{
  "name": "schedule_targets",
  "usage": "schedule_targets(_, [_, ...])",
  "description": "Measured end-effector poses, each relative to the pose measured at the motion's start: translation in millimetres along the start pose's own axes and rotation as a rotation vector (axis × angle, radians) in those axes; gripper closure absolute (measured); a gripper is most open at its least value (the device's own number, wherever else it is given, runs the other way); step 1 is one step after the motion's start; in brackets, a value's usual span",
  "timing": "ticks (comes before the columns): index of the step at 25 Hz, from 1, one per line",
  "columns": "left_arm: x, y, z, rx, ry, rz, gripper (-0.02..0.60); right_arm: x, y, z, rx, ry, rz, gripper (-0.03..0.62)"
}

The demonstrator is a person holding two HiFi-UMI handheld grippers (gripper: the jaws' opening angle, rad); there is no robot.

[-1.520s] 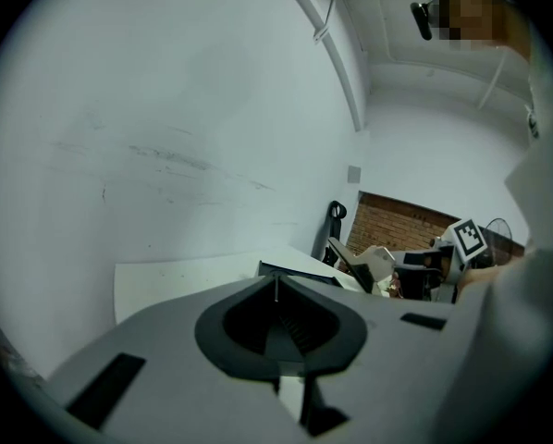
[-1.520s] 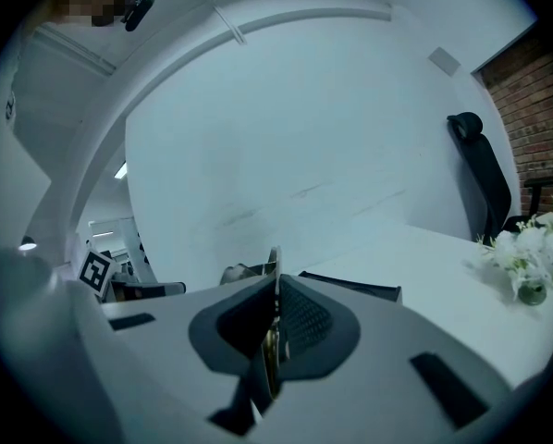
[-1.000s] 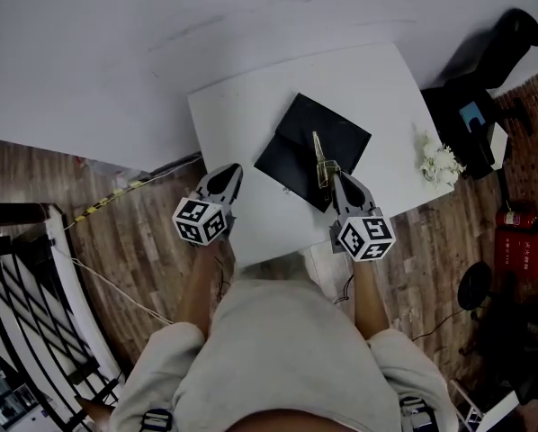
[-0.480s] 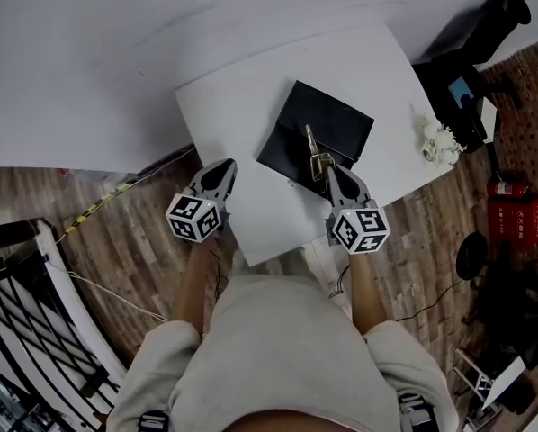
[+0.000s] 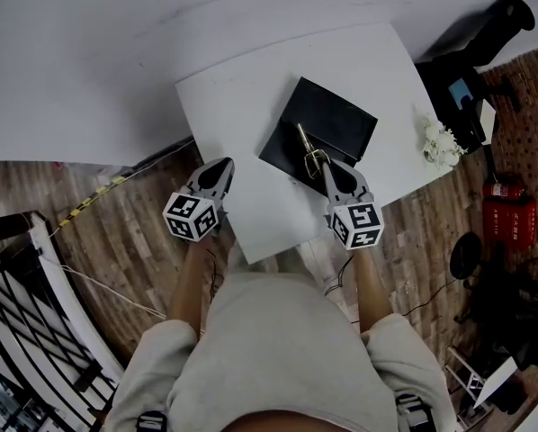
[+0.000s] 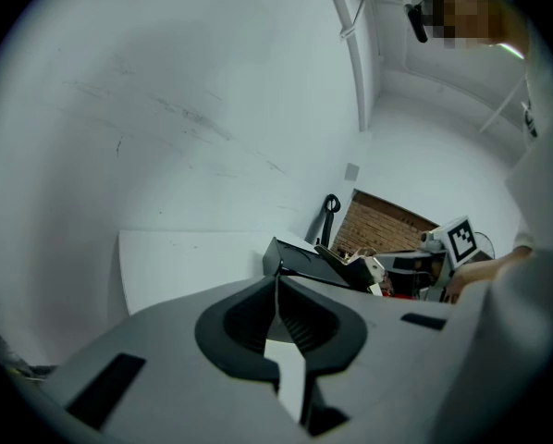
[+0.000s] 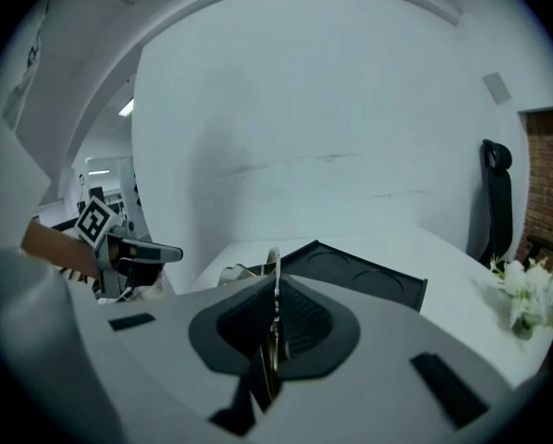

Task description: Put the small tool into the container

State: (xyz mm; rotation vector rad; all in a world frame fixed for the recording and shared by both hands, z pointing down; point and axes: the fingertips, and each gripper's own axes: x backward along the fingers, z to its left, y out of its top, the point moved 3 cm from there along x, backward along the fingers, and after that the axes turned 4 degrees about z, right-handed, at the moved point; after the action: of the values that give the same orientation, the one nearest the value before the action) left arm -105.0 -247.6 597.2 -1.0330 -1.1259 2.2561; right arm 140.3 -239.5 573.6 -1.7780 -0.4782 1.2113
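White table beneath a pale wall: I am pinching the small brass tool in my right gripper over the black container's near corner, left gripper pressed together, empty, at the table's left edge, likely lowering and releasing next.

the head view looks steeply down from above the person onto the white tabletop, the left claw and the right claw. each claw's view sits low and close behind its own jaws, facing across the tabletop toward the wall. all three share the black container.
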Motion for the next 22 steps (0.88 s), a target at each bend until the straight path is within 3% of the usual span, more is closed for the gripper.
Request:
schedule_targets(15, [6, -9, -2, 0.024, 0.030, -0.012, 0.566, -14, -5, 18, 0.503, 0.060, 0.153, 0.586])
schedule_targets(22, [7, -12, -3, 0.032, 0.034, -0.016, 0.566, -18, -7, 23, 0.672, 0.053, 0.185, 0.586])
